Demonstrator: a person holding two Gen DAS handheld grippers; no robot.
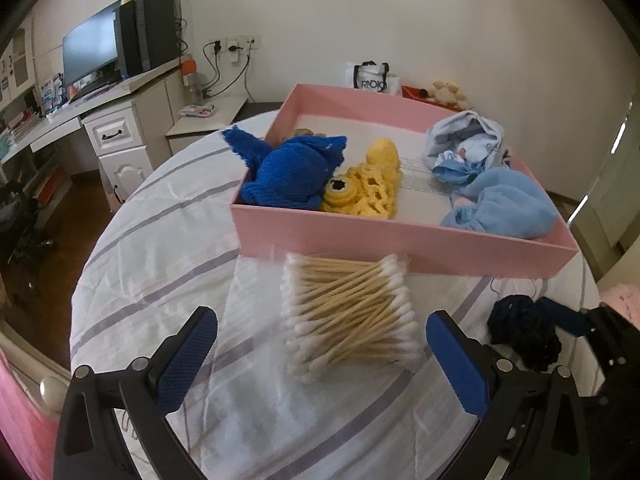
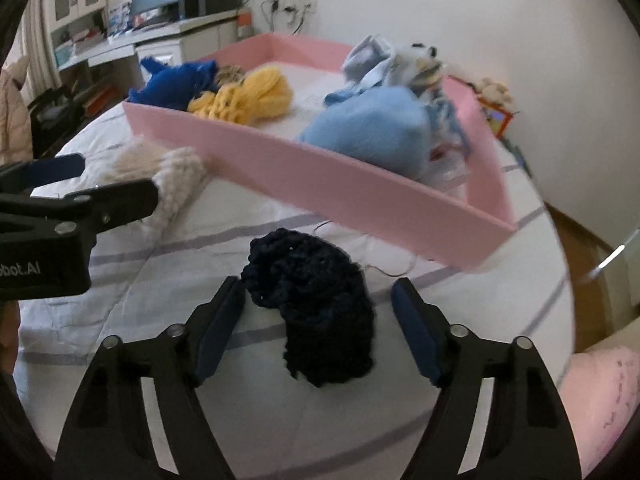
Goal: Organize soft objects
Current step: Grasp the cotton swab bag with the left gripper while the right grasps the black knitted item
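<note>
While both hand-held grippers gape, right (image 2: 318,316) straddles dark knit (image 2: 316,312), left (image 1: 320,344) cotton swabs (image 1: 348,316).

The pink box (image 1: 400,246) looks like matt, smooth card. The dark navy piece (image 2: 316,312) is coarse, open crochet yarn. The cotton swabs (image 1: 348,316) have pale wooden sticks with fluffy white tips. The striped sheet (image 1: 160,264) is thin, creased cloth.

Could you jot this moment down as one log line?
left gripper: open over cotton swabs | right gripper: open around dark knit | pink box: part-filled
</note>
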